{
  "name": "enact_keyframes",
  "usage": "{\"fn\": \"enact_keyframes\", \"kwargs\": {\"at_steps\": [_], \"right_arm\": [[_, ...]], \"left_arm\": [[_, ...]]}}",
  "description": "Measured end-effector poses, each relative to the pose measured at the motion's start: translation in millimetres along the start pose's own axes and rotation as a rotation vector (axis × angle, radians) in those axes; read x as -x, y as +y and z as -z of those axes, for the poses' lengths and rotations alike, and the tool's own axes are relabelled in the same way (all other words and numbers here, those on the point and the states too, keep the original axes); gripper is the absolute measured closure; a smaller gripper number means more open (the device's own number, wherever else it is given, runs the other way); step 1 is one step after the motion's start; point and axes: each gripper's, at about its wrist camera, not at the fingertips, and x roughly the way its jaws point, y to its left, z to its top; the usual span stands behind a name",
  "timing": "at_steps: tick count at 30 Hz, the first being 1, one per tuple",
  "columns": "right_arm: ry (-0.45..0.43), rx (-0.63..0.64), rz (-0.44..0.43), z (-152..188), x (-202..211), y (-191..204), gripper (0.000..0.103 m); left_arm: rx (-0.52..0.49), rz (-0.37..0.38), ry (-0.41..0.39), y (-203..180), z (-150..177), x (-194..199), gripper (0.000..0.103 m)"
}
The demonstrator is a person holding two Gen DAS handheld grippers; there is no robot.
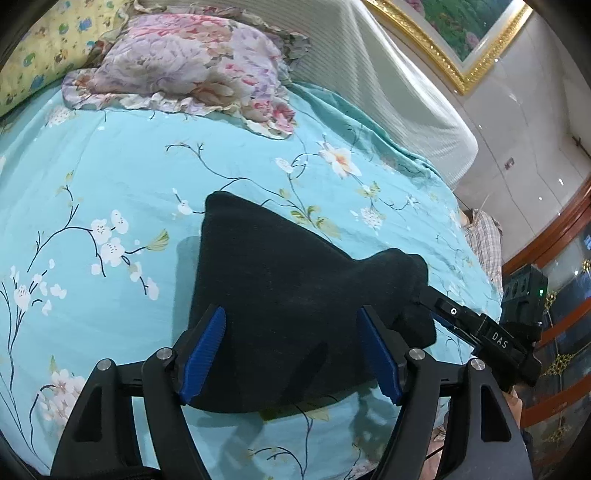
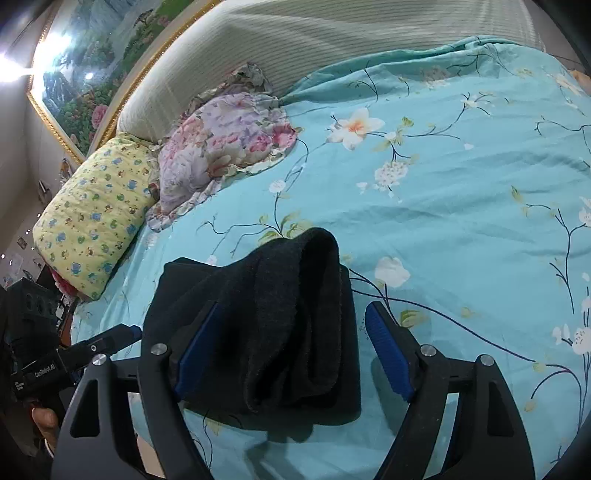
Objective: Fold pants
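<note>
The black pants (image 1: 280, 291) lie as a folded bundle on the turquoise floral bedspread (image 1: 129, 177). My left gripper (image 1: 291, 354) is open, its blue pads either side of the bundle's near edge, holding nothing. In the left wrist view the right gripper (image 1: 436, 306) reaches in from the right, its tip against the raised right corner of the cloth. In the right wrist view the pants (image 2: 280, 332) show a thick rolled fold standing up. My right gripper (image 2: 291, 354) is open, with the cloth draped over its left pad. The left gripper (image 2: 110, 339) shows at the far left.
A pink floral pillow (image 1: 184, 62) and a yellow patterned pillow (image 2: 92, 218) lie at the head of the bed, against a cream ribbed headboard (image 1: 388, 74). A gold-framed painting (image 1: 461, 29) hangs above. A checked garment (image 1: 484, 236) lies at the bed's right edge, near wooden furniture (image 1: 561, 332).
</note>
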Motion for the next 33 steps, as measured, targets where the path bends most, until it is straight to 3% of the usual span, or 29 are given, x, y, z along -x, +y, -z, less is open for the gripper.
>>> {"fn": "enact_keyframes", "kwargs": {"at_steps": [20, 29, 33], "right_arm": [[0.061, -0.084, 0.031, 20.9, -23.2, -21.5, 0.023], [0.091, -0.105, -0.035, 24.8, -28.8, -23.9, 0.041], [0.111, -0.117, -0.060, 27.3, -33.7, -27.0, 0.041]], "left_arm": [[0.090, -0.029, 0.058, 32.0, -8.5, -34.3, 0.026], [0.113, -0.034, 0.081, 42.2, -5.7, -51.0, 0.023], [0.142, -0.021, 0.098, 51.7, -3.9, -59.9, 0.022]]}}
